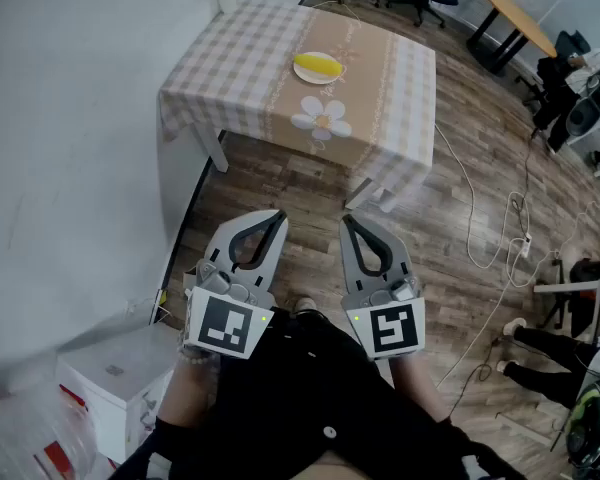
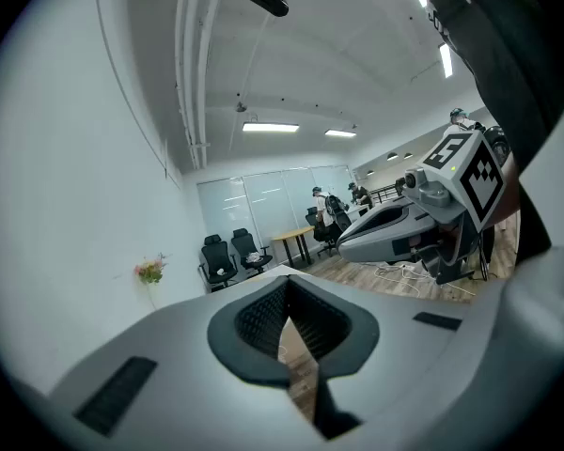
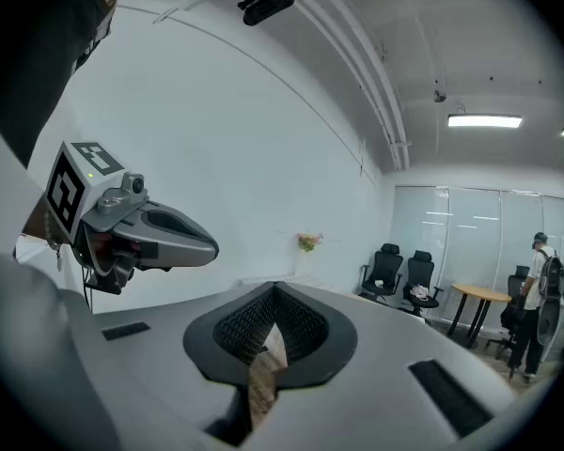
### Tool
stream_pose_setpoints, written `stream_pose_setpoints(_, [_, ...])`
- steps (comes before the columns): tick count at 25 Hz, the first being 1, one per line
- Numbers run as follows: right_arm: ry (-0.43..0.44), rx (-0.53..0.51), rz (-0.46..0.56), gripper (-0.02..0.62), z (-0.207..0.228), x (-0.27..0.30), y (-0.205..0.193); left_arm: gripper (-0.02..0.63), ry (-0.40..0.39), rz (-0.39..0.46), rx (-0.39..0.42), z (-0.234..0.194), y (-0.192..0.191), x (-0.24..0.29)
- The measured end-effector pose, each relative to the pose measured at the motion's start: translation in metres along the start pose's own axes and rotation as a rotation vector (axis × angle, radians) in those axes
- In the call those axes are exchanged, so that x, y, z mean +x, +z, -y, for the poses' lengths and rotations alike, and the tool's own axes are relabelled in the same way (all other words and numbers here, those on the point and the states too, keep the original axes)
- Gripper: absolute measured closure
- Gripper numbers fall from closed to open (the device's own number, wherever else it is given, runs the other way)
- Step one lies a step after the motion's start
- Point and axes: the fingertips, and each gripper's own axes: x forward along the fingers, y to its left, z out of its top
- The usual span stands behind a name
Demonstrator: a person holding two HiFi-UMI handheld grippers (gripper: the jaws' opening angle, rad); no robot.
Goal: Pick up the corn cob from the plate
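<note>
The left claw and right claw are pale grey moulded shells around teardrop openings lined with black ribbed pads. Each carries a white cube with black square markers and a small green light. The person wears black clothing.

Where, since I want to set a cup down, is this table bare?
Bare: the checked cloth left of the plate, and the strip along the table's right edge. The middle is taken: the plate with its corn cob, and a daisy shape nearer.
</note>
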Motion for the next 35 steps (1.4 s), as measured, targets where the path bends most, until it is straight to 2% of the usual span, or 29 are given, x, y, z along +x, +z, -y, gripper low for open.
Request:
stream_pose_setpoints(18, [0.016,-0.005,0.016,0.555,-0.018,0.009,0.007,0.594,0.005,0.004,-0.016,-0.012,-0.01,-0.013])
stream_pose_setpoints(35, [-0.018,-0.015,0.007,0.555,-0.062,0.027,0.021,0.594,0.001,0.035,-0.014,-0.044,-0.024,-0.048])
